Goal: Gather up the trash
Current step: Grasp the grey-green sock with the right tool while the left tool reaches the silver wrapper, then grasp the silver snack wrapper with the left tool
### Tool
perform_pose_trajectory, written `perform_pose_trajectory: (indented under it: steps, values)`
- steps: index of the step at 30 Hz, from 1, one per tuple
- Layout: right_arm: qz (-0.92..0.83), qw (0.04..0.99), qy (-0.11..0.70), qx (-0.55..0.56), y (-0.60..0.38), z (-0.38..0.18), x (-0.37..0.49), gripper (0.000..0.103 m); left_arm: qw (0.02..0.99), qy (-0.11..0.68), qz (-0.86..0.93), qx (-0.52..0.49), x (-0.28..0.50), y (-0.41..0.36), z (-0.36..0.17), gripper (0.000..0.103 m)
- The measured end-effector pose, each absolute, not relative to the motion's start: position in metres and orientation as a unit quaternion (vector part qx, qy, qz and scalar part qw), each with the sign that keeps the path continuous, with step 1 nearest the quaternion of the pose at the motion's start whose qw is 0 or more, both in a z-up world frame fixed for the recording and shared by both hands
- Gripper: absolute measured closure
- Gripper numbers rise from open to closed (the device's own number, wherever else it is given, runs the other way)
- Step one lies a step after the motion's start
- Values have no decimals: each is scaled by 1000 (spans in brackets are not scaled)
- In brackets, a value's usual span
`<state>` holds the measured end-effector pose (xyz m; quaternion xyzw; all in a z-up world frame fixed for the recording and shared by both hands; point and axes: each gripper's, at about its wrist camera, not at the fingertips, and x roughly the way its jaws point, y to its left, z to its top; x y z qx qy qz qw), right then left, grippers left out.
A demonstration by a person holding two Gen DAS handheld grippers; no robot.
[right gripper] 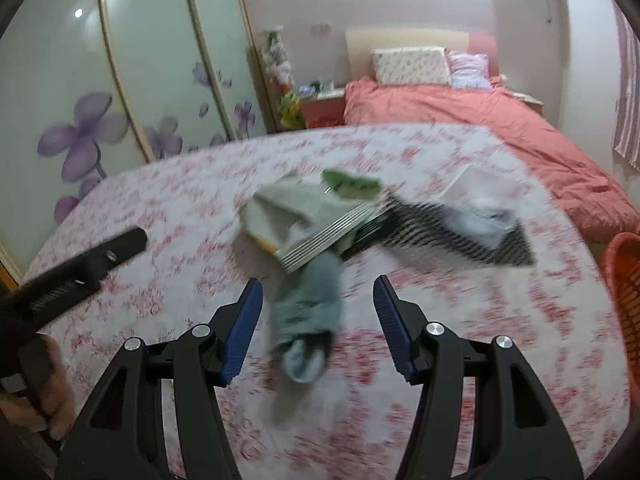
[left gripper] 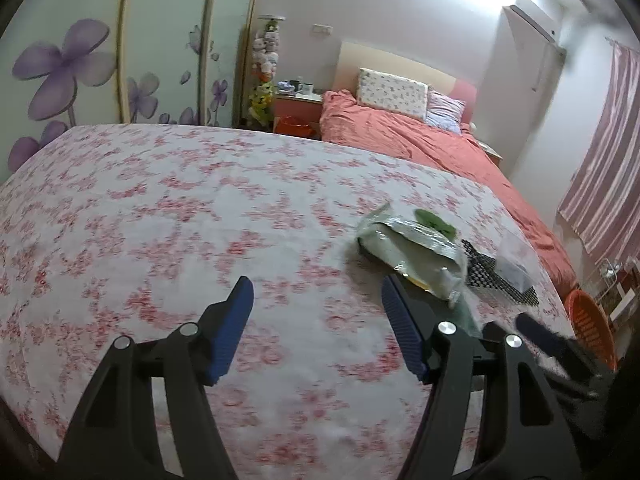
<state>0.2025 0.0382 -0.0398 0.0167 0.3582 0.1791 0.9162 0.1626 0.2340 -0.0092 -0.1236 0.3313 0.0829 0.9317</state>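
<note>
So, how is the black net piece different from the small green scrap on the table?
The black net piece is dark with a mesh pattern; the green scrap is plain and light green. The net piece is clearly larger and long; the green scrap is small. A pale bag lies on the net piece; nothing covers the green scrap. Both lie on the flowered tablecloth.

trash pile (right gripper: pixel 320 232) on table (right gripper: pixel 480 340) | basket (right gripper: pixel 624 300) right | bed (right gripper: pixel 500 128) behind

Tablecloth (left gripper: pixel 160 208): matt woven cloth, pink floral print. Wrapper (left gripper: pixel 416 248), centre right: crinkled glossy foil-like plastic. Mesh sheet (left gripper: pixel 480 268): black perforated, material unclear. Basket (left gripper: pixel 592 324), lower right: orange plastic. Wardrobe doors (left gripper: pixel 160 40), upper left: smooth frosted, glossy.
</note>
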Motion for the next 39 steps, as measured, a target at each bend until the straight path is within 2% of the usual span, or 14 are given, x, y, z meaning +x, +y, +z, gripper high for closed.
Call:
perform_pose_trajectory:
  steps: [6, 8, 9, 12, 18, 24, 26, 31, 35, 39]
  values:
    - [161, 901, 404, 9, 59, -63, 222, 49, 928, 334, 88, -138, 158, 250, -13, 37]
    - [158, 895, 418, 6, 60, -68, 225, 61, 927, 336, 84, -141, 158, 251, -15, 37]
    - [157, 892, 424, 2, 62, -70, 227, 73, 926, 338, 82, -143, 159, 251, -16, 37]
    - [154, 892, 425, -17, 59, -69, 223, 91, 925, 342, 73, -147, 163, 247, -18, 37]
    - [132, 900, 413, -32, 31, -68, 208, 93, 923, 354, 49, -145, 174, 227, -22, 37]
    - [92, 913, 398, -5, -13, -63, 198, 93, 922, 363, 27, -130, 197, 191, -25, 30]
    - [82, 917, 391, 1, -24, -60, 195, 93, 923, 363, 22, -126, 208, 178, -24, 24]
    - [64, 921, 385, 23, -51, -58, 194, 93, 919, 380, 0, -109, 236, 136, -29, 19]
    - [58, 918, 390, 36, -64, -62, 196, 93, 918, 392, 15, -58, 250, 103, -41, 19]
    - [60, 918, 389, 43, -68, -64, 198, 93, 910, 408, 41, -68, 261, 111, -52, 19]
